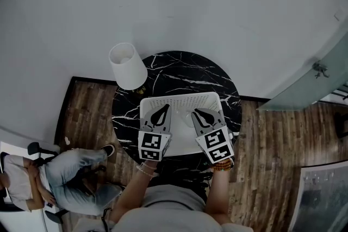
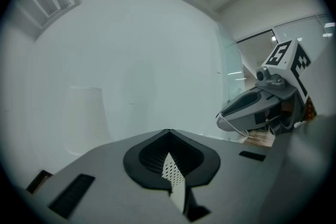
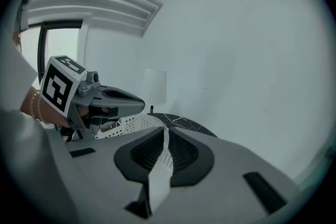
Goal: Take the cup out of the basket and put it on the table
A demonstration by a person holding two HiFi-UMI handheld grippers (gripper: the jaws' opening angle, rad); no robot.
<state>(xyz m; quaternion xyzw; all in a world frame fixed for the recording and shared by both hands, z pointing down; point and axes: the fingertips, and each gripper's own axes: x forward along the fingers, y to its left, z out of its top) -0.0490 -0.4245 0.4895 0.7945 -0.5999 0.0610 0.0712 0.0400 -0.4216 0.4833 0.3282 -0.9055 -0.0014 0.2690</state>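
A white perforated basket stands on the round black marble table. My left gripper and right gripper reach over its near side, side by side. In the left gripper view my left gripper is shut on a thin strip of the basket's perforated wall. The right gripper view shows my right gripper shut on the basket's wall in the same way. Each view also shows the other gripper, the right one and the left one. I cannot make out the cup clearly.
A lamp with a white shade stands at the table's far left edge, close to the basket. A seated person is on the wooden floor at the lower left. A plain wall rises behind the table, and a glass panel stands at the right.
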